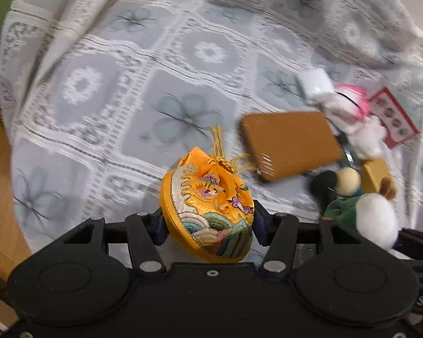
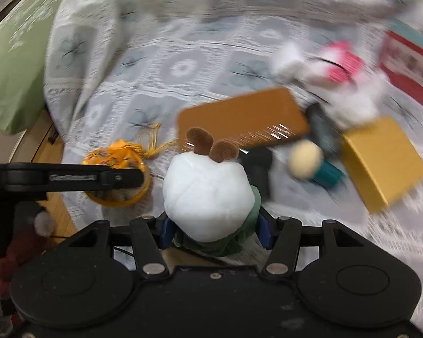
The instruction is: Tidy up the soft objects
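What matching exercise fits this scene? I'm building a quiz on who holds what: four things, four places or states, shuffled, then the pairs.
Things:
1. yellow embroidered pouch
2. white plush toy
3. brown case
4. yellow box

Places or states:
A. clamped in the right gripper
B. lying flat mid-bedspread
C. clamped in the left gripper
D. lying right of the brown case

Pairs: 1-C, 2-A, 3-B, 4-D
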Demonstrator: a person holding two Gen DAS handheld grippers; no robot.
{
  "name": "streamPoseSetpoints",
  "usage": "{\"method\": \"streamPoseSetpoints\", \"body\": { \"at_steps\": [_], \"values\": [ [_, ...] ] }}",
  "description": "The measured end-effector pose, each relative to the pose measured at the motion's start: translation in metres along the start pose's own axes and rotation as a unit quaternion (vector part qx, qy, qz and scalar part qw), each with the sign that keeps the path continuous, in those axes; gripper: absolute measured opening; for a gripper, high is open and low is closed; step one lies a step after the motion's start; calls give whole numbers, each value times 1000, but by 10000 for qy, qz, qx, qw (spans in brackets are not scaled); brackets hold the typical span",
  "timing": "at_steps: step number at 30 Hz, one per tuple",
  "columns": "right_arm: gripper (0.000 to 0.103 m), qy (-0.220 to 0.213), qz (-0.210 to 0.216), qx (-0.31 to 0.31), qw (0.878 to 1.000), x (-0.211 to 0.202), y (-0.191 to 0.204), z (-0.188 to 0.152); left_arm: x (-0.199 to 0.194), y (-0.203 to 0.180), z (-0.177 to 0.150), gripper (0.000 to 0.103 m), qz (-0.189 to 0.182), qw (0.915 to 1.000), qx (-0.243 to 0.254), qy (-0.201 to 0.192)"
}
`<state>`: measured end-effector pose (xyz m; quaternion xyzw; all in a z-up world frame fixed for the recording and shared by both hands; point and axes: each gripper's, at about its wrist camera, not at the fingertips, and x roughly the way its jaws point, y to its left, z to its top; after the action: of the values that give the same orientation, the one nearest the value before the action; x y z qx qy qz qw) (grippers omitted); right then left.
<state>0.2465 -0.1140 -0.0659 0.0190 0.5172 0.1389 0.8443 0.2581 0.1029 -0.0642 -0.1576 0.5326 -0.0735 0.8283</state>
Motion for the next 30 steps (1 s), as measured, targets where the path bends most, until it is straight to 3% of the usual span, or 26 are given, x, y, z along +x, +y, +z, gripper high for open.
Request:
{"method": "streamPoseSetpoints", "body": {
  "at_steps": [10,18,30],
  "values": [
    [55,-174,-389,860,9954,-26,-55,-47,2,-68,-30,53,-262,9982,503,183],
    [55,-203,-582,1169,9912,-42,-76,-82,-5,-109,-60,53,-35,9943,1042,226],
    [55,-186,-833,1434,9860,-65,-81,-127,-18,-136,-110,53,313,9867,1570,293]
  ]
}}
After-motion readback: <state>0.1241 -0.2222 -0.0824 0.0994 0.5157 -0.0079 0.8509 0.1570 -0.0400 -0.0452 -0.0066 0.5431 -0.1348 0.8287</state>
